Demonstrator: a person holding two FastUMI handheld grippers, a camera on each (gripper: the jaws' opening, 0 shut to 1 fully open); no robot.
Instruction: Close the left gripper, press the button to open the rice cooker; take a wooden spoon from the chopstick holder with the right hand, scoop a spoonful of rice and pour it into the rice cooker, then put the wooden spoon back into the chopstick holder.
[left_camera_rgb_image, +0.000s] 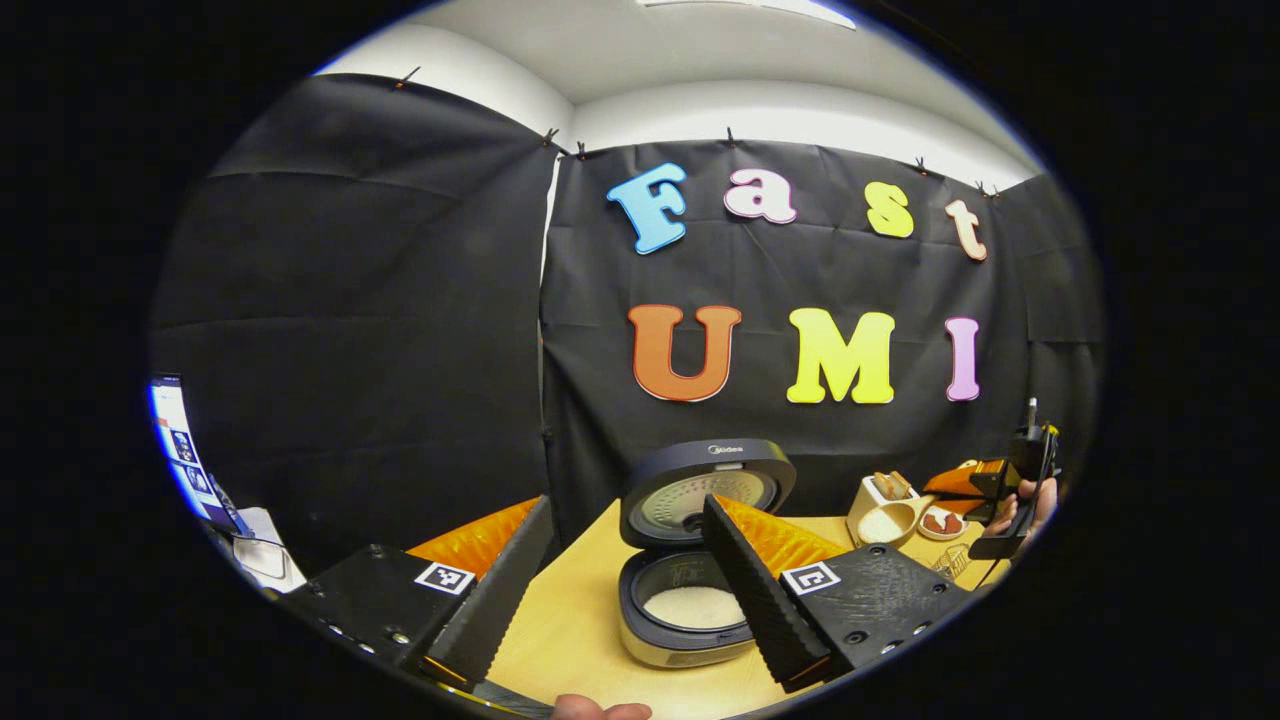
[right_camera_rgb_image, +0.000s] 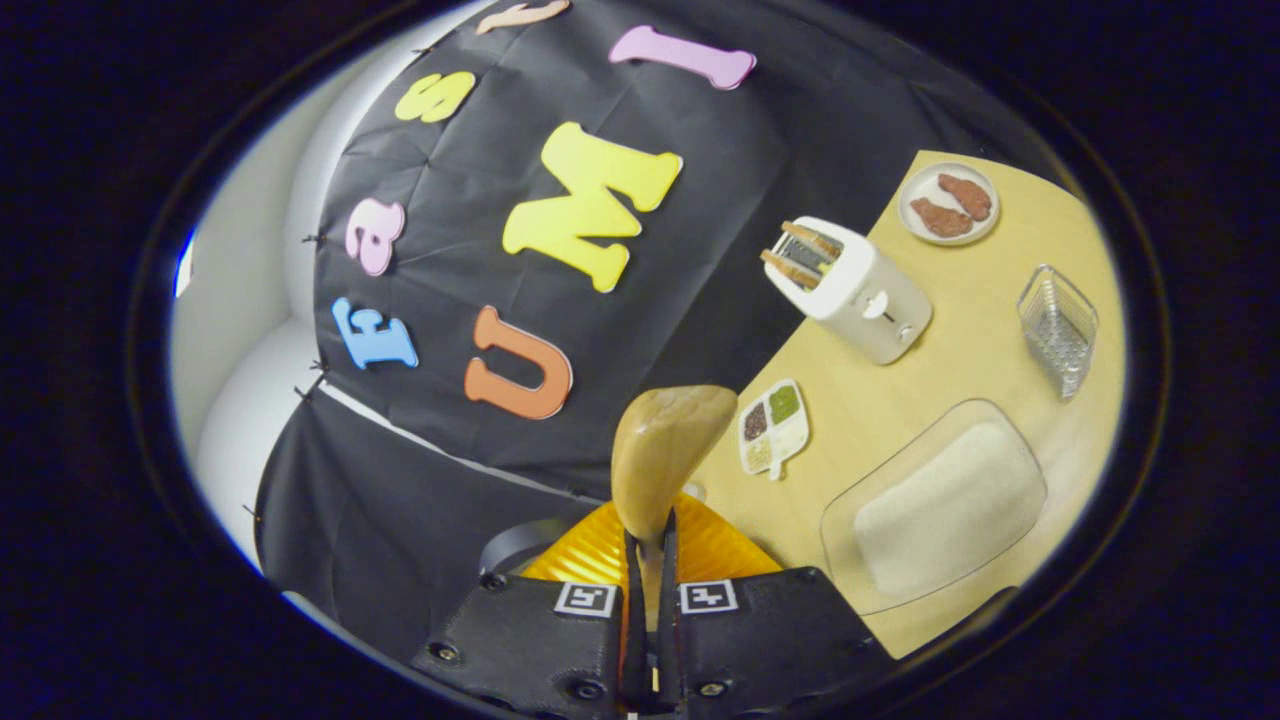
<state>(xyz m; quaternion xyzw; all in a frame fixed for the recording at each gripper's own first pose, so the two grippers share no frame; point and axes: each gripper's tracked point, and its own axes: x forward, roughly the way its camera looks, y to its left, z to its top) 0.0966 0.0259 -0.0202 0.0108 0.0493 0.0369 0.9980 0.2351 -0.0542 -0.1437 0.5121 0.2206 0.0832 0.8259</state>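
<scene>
Rice cooker (left_camera_rgb_image: 690, 590) on the tabletop (left_camera_rgb_image: 570, 630), lid (left_camera_rgb_image: 706, 487) swung up and standing open toward the back wall. Inner pot visible; white rice (left_camera_rgb_image: 695, 606) lies in its bottom.

Left gripper (left_camera_rgb_image: 630, 585): fingers wide apart, holding nothing, raised in front of the cooker; the right-hand finger (left_camera_rgb_image: 755, 590) overlaps the cooker's near right side in the left gripper view. Whether it touches the cooker I cannot tell.

Right gripper (right_camera_rgb_image: 650, 560): fingers close together, clamped on the handle of the wooden spoon (right_camera_rgb_image: 662, 455). Bowl of the spoon points away from the camera, back side showing; cannot tell whether it carries rice. In the left gripper view the same gripper (left_camera_rgb_image: 1005, 500) sits far off toward the tabletop's right edge, a hand (left_camera_rgb_image: 1035, 500) behind it, with the spoon's bowl (left_camera_rgb_image: 885, 522) beside the toaster.

Other items, right gripper view:
- White toaster (right_camera_rgb_image: 855, 290) with two bread slices in its slots, near the back edge of the tabletop.
- Small plate (right_camera_rgb_image: 948, 204) with two brown pieces of food, beyond the toaster.
- Clear tray of rice (right_camera_rgb_image: 940, 505), near the gripper.
- Wire mesh holder (right_camera_rgb_image: 1058, 328), well apart from the toaster, beside the rice tray.
- Small divided dish (right_camera_rgb_image: 772, 425) with green and dark fillings, between the spoon and the toaster.

A fingertip (left_camera_rgb_image: 600, 710) shows at the bottom edge of the left gripper view.
</scene>
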